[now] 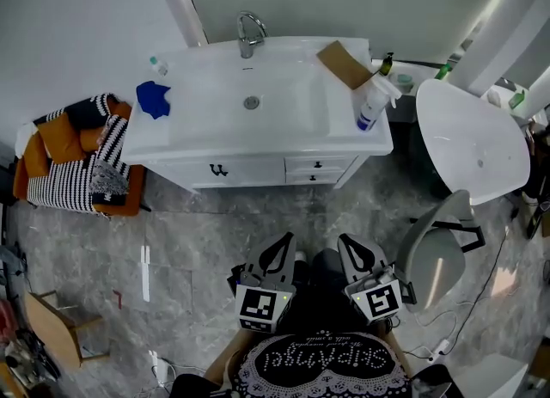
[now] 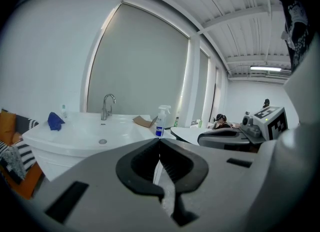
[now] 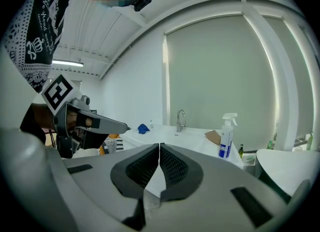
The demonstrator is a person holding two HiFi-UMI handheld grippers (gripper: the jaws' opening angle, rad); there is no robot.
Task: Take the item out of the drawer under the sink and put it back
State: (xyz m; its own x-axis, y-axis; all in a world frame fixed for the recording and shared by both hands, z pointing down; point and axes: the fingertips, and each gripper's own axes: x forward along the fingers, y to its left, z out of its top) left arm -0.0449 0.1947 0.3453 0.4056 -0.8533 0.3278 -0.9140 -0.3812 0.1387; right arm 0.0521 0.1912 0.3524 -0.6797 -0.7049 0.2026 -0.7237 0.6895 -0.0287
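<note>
The white sink cabinet (image 1: pixel 258 134) stands ahead against the wall, and its faucet (image 1: pixel 249 33) is at the back. Under the basin, both small drawers (image 1: pixel 317 165) at the right front are closed, and so is the wider front (image 1: pixel 218 169) beside them. No item from a drawer shows. My left gripper (image 1: pixel 286 238) and right gripper (image 1: pixel 344 240) hang side by side over the floor, well short of the cabinet. Each points toward it, shut and empty. The left gripper view shows jaws (image 2: pixel 159 141) pressed together before the basin (image 2: pixel 90 131); the right gripper's (image 3: pixel 159 146) are likewise shut.
On the countertop lie a blue cloth (image 1: pixel 154 98), a small bottle (image 1: pixel 157 64), a piece of cardboard (image 1: pixel 344 64) and a spray bottle (image 1: pixel 371 104). A striped and orange seat (image 1: pixel 77 156) stands left of the cabinet. A white round table (image 1: pixel 473 138) and a grey chair (image 1: pixel 438 250) stand at right.
</note>
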